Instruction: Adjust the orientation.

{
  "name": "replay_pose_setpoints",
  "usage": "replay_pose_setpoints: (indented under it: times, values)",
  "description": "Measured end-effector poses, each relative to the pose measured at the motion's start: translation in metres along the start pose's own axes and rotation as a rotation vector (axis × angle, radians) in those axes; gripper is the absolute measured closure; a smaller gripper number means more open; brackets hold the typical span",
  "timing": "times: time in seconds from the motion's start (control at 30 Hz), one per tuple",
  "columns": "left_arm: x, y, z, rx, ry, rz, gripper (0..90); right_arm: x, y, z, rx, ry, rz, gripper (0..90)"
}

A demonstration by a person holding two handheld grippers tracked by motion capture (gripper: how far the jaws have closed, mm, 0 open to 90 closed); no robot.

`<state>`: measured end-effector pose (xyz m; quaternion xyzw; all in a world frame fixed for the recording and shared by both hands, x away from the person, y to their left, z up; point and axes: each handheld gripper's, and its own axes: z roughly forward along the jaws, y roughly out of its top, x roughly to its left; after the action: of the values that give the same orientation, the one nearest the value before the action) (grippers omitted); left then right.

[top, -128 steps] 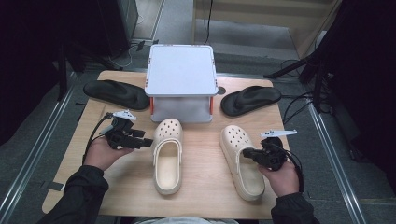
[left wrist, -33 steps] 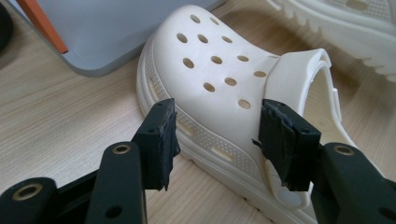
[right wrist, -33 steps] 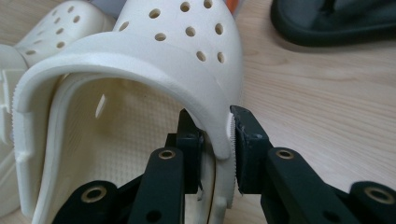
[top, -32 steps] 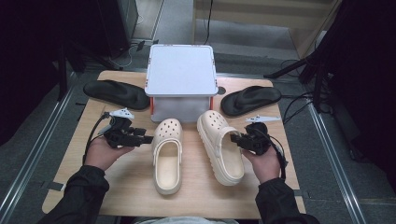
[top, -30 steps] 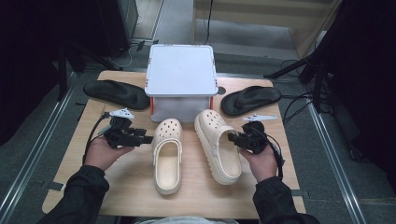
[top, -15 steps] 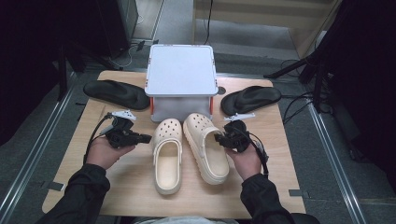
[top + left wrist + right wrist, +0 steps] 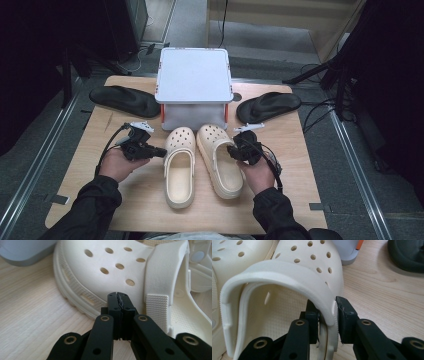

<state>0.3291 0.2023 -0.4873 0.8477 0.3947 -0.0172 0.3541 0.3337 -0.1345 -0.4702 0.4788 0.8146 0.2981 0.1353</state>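
**Cream clogs side by side, right one gripped at the strap**

Hidden or cut off: in the right gripper view the heel end of the right clog (image 7: 287,272) runs off the bottom edge, and the black jaws cover the spot where the strap meets the side wall. The left gripper view crops the left clog (image 7: 110,272) at top and right; its sole is out of sight. In the high view the grey box (image 7: 194,75) hides whatever sits beneath its lid, and both black insoles (image 7: 125,100) lie partly in shadow.

Right gripper (image 7: 328,315): one jaw inside the clog, one outside, astride the strap and side wall. The jaws have just been opening a little, and the pads seem to touch the strap yet, though the inner contact is hard to read.

Left gripper (image 7: 119,300): clenched tight, pads together, nothing between them, tips just beside the left clog's sole edge.

The clogs: pale cream foam, round holes over the toe, ribbed sole rim, textured strap end. Both lie on the wooden table (image 7: 100,190), toes toward the box, just beside each other between the two hands.
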Motion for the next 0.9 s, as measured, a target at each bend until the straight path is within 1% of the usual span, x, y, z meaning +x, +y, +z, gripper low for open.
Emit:
replay_pose_setpoints:
  times: [0.03, 0.1, 0.17, 0.23, 0.27, 0.3, 0.43, 0.53, 0.6, 0.67, 0.73, 0.77, 0.8, 0.9]
  values:
    - [-0.001, 0.0, 0.0, -0.002, 0.0, -0.001, 90.0, 0.002, 0.0, 0.001, 0.002, -0.004, -0.005, 73.5]
    - [-0.001, 0.0, 0.0, 0.006, -0.004, 0.004, 90.0, 0.006, 0.0, 0.002, 0.006, -0.009, 0.0, 72.6]
    - [-0.003, 0.0, 0.001, 0.007, -0.008, 0.012, 90.0, 0.009, 0.0, 0.004, 0.007, -0.004, 0.003, 71.4]
    - [-0.004, 0.001, 0.002, 0.011, -0.007, 0.017, 90.0, 0.013, 0.0, 0.005, 0.011, 0.009, -0.001, 70.0]
    - [-0.005, 0.001, 0.002, 0.013, -0.012, 0.02, 90.0, 0.015, 0.0, 0.005, 0.008, 0.0, -0.015, 70.0]
    - [-0.005, 0.001, 0.002, 0.014, -0.015, 0.021, 89.7, 0.016, 0.0, 0.005, 0.009, 0.0, -0.018, 70.0]
    - [-0.008, 0.001, 0.003, 0.015, -0.024, 0.023, 89.6, 0.017, -0.001, 0.006, 0.003, 0.011, -0.017, 69.3]
    - [-0.013, 0.001, 0.005, 0.022, -0.043, 0.038, 89.6, 0.018, -0.002, 0.005, 0.0, 0.023, -0.014, 68.6]
    - [-0.016, 0.0, 0.005, 0.014, -0.033, 0.045, 89.4, 0.019, -0.003, 0.005, -0.002, 0.024, -0.017, 68.1]
    - [-0.015, 0.0, 0.004, 0.013, -0.042, 0.042, 89.0, 0.018, -0.003, 0.005, -0.007, 0.032, -0.018, 66.7]
    - [-0.014, 0.0, 0.004, 0.014, -0.04, 0.043, 88.0, 0.016, -0.004, 0.005, -0.012, 0.049, -0.022, 64.6]
    - [-0.014, 0.0, 0.004, 0.011, -0.039, 0.037, 86.8, 0.014, -0.004, 0.004, -0.018, 0.063, -0.025, 63.3]
    - [-0.014, 0.001, 0.003, 0.003, -0.05, 0.029, 85.2, 0.013, -0.005, 0.003, -0.024, 0.071, -0.023, 62.4]
    - [-0.015, 0.003, -0.002, -0.01, -0.047, 0.03, 81.9, 0.012, -0.005, -0.004, -0.059, 0.08, -0.033, 59.1]
